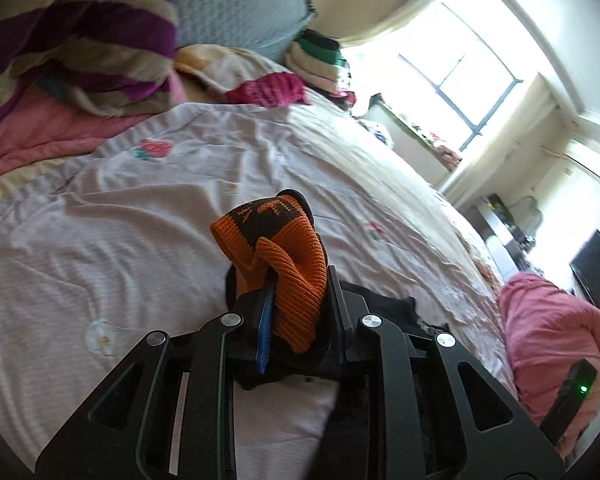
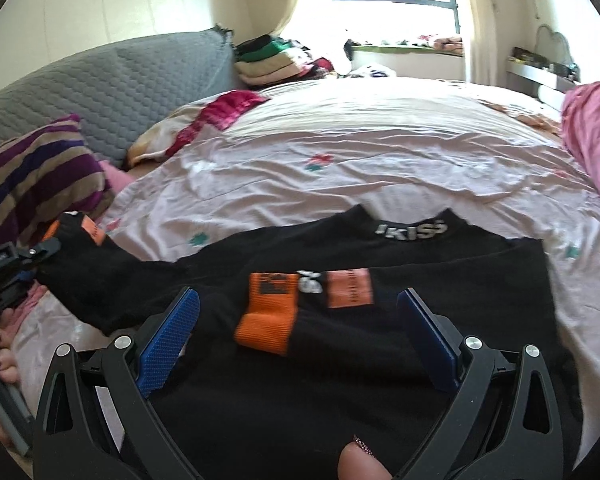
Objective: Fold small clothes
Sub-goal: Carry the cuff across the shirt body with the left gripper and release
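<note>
Sunlit bedroom: a pale floral bedsheet (image 2: 380, 152) covers the bed, with a grey quilted headboard (image 2: 112, 92) and a bright window (image 1: 464, 76) behind. Left gripper (image 1: 296, 292) tilts downward, raised off the sheet, its jaws pinching an orange cuff (image 1: 288, 264). Right gripper (image 2: 300, 328) angles down with jaws spread wide over the black garment (image 2: 380, 264) lying flat on the bed.

Your left gripper (image 1: 296, 280) pinches the orange ribbed cuff (image 1: 288, 264) of a black garment, lifted above the pale flowered bedsheet (image 1: 140, 216); pink bedding (image 1: 548, 340) lies right.
</note>
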Demonstrator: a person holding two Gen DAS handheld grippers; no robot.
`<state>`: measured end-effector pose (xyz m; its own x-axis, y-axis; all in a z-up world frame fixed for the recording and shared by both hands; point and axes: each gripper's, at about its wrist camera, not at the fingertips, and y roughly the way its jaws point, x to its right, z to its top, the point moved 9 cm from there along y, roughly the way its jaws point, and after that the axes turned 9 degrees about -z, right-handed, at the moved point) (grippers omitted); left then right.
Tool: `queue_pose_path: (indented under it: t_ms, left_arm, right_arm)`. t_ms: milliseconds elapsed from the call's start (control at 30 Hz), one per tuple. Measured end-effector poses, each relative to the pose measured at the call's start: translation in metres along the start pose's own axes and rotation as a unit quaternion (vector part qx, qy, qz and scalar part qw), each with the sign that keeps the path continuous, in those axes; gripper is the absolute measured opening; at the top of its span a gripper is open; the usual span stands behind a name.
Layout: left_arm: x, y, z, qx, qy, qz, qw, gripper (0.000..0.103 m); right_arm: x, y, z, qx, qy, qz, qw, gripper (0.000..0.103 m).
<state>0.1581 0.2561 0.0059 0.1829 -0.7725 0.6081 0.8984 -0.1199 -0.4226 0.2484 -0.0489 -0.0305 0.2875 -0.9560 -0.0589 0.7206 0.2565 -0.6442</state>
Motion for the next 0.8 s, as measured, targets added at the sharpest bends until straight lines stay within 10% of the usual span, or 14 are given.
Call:
queue_pose_path:
  t_ms: [800]
  left_arm:
    - [0.101, 0.052, -0.069, -0.097, 0.074, -0.099, 0.9875, 0.015]
  right_arm:
    - [0.138, -0.030, -0.024, 0.009, 0.149, -0.075, 0.986, 0.098]
